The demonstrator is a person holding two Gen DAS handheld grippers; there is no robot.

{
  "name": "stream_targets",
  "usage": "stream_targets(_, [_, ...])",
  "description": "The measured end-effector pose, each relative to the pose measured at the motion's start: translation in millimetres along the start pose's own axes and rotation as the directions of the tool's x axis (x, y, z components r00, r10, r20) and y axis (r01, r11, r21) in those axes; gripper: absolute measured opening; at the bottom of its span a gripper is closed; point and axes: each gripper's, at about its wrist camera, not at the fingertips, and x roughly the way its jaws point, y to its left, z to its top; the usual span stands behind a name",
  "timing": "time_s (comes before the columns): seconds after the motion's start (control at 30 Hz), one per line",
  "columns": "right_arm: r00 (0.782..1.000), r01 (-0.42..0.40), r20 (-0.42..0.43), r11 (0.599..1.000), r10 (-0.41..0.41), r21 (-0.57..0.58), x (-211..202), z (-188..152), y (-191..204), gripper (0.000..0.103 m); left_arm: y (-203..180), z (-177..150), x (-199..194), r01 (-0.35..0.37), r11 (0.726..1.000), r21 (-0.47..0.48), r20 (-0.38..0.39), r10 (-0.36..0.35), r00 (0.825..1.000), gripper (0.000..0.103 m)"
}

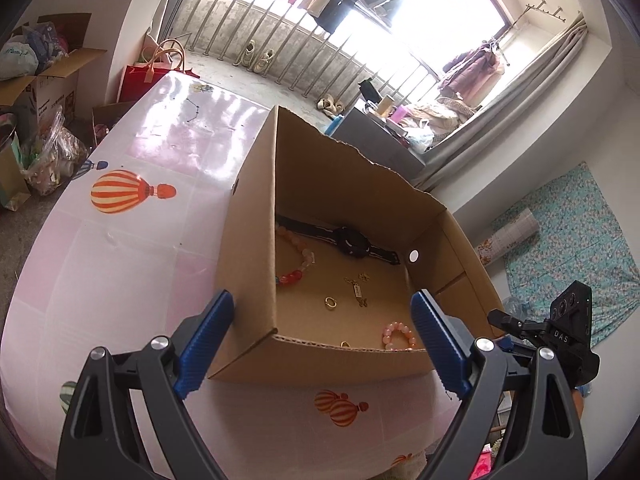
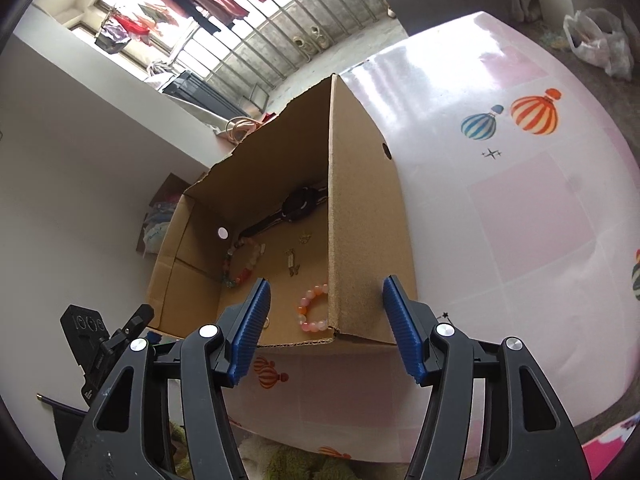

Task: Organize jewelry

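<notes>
Two wrist views, same cardboard box (image 1: pixel 248 264) sitting on a glossy pink table (image 1: pixel 120 264) printed with hot-air balloons.

Left wrist view first: the left gripper (image 1: pixel 322 344) has its blue pads spread wide, nothing pinched between them. They straddle the near left corner of the box, one pad outside the left wall, the other over the inside. Down on the box floor there's a black watch (image 1: pixel 348 242) laid along the far wall, an orange-and-red bead bracelet (image 1: pixel 298 264) by the left wall, a gold ring (image 1: pixel 331 302), a couple of small gold charms (image 1: pixel 357 290), and a pink bead bracelet (image 1: pixel 398 336) near the front edge. The other gripper's body pokes in at the right edge.

Right wrist view: the right gripper (image 2: pixel 326 330) is also parted, holding nothing, pads either side of the box's near right corner without pressing it. Same jewelry inside: watch at the back, multicolour bracelet toward the left, pink bracelet just behind the front edge between the pads.
</notes>
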Motion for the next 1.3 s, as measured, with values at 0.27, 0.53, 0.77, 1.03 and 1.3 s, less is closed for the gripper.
stream_targets(0.27, [0.999,0.029,0.023,0.999,-0.029,-0.014,8,-7,5,0.059,0,-21,-11,0.002,1.000,-0.004,-0.010,-0.003,1.000,0.087])
stream_targets(0.53, [0.999,0.012,0.048,1.000,-0.013,0.012,8,-11,-7,0.060,-4,-28,-13,-0.036,0.998,0.050,-0.003,0.036,0.999,0.087])
stream_targets(0.77, [0.980,0.094,0.177,0.995,-0.089,-0.017,-21,-34,-6,0.063,-21,-42,-47,-0.167,0.970,0.177,0.142,0.143,0.979,0.089])
stream_targets(1.03, [0.878,0.318,0.424,0.933,-0.224,-0.166,-64,-96,30,0.085,-65,-72,-82,-0.197,0.932,0.305,0.235,0.126,0.964,0.098])
stream_targets(1.3, [0.864,0.376,0.434,0.900,-0.254,-0.222,-45,-123,46,0.094,-99,-84,-63,-0.449,0.815,0.366,0.359,0.322,0.876,0.098])
